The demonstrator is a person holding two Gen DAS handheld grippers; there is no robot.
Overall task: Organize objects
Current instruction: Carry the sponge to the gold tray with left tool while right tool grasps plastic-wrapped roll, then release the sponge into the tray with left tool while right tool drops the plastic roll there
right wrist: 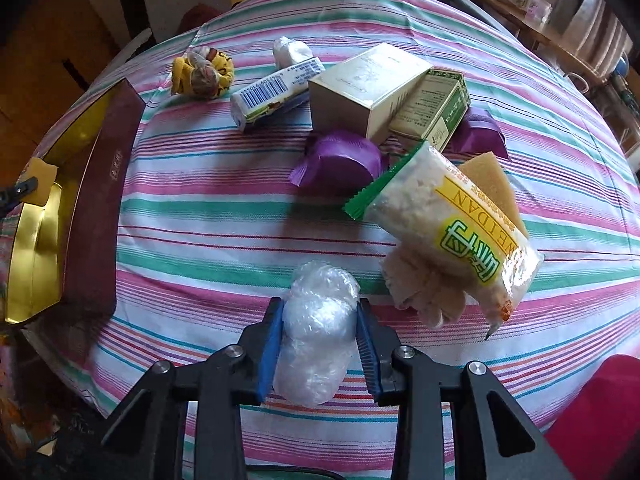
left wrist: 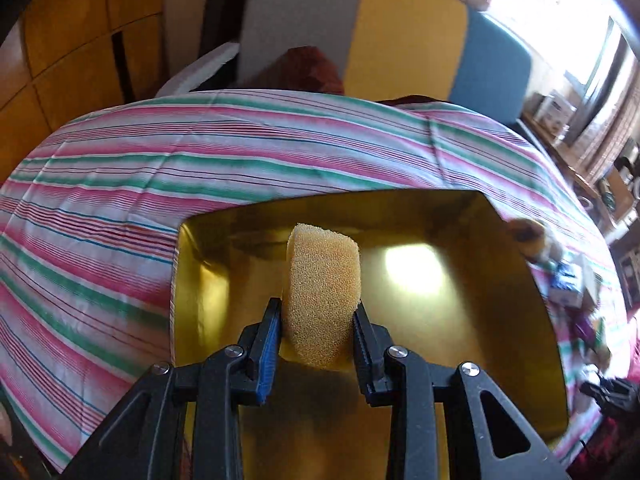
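My left gripper (left wrist: 318,308) is shut on a yellow foam sponge (left wrist: 322,280) and holds it upright over the gold inside of an open box (left wrist: 460,320). In the right wrist view that box (right wrist: 96,208) lies at the table's left edge, dark red outside, with the sponge (right wrist: 40,176) above it. My right gripper (right wrist: 320,308) points steeply down at the striped tablecloth (right wrist: 224,220). Its blue pads press from both sides on a crumpled clear plastic wad (right wrist: 316,340).
Right of the wad lie a green-and-yellow snack packet (right wrist: 448,232), a beige cloth (right wrist: 420,288) and a tan sponge slab (right wrist: 488,184). Farther back are purple cups (right wrist: 340,156), two cartons (right wrist: 368,88), a barcode pack (right wrist: 276,92) and a yellow toy (right wrist: 204,72).
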